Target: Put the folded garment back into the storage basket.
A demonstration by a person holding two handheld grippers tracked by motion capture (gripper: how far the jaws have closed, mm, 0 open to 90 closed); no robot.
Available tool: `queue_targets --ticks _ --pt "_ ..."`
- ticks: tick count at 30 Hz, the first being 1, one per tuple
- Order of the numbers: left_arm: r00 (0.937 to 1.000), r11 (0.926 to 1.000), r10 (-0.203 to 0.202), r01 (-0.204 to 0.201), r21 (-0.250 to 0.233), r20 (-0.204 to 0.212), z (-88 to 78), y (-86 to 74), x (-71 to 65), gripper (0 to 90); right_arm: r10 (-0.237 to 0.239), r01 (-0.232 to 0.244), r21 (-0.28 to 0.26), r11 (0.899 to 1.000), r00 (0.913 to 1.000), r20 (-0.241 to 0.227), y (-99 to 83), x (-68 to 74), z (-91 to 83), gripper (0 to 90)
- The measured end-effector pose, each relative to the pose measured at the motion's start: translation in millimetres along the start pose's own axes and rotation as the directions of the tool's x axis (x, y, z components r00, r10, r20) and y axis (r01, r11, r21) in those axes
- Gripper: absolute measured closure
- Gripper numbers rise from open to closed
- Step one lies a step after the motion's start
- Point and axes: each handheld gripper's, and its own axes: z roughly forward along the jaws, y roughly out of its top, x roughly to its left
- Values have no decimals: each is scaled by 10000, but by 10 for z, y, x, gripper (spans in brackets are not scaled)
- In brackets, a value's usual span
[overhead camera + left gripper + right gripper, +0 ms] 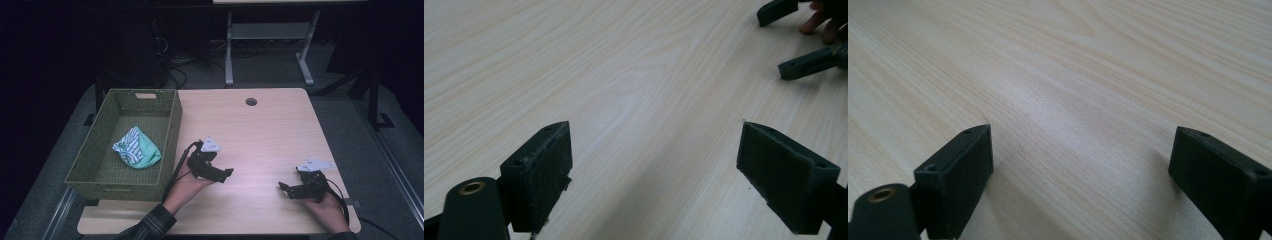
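Striped cloth [136,147], perhaps socks, half-folded.

A green woven basket [165,150] holds a mint-and-white striped cloth [136,147] on the pale wood-grain table [265,130].

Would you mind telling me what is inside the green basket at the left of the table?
Inside the green basket lies one bundled cloth, teal with white-and-green stripes, on the woven floor. Anything beneath the bundle is covered, and the near wall hides the nearest strip of floor.
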Motion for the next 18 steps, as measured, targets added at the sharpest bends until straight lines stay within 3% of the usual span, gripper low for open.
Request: queue_targets --ticks 6,14,18 --pt "9996 9990 249 -245 371 -116 194 -121 -50 138 -3 3 -1 10000 10000 -1 0 0 0 101" --pt "9974 9954 658 -636 709 -295 333 -203 -85 134 -5 5 -2 10000 10000 0 0 0 0 101" --pt "9978 9954 606 -585 758 -254 378 -245 -80 134 -5 5 0 10000 10000 1 0 0 0 101"
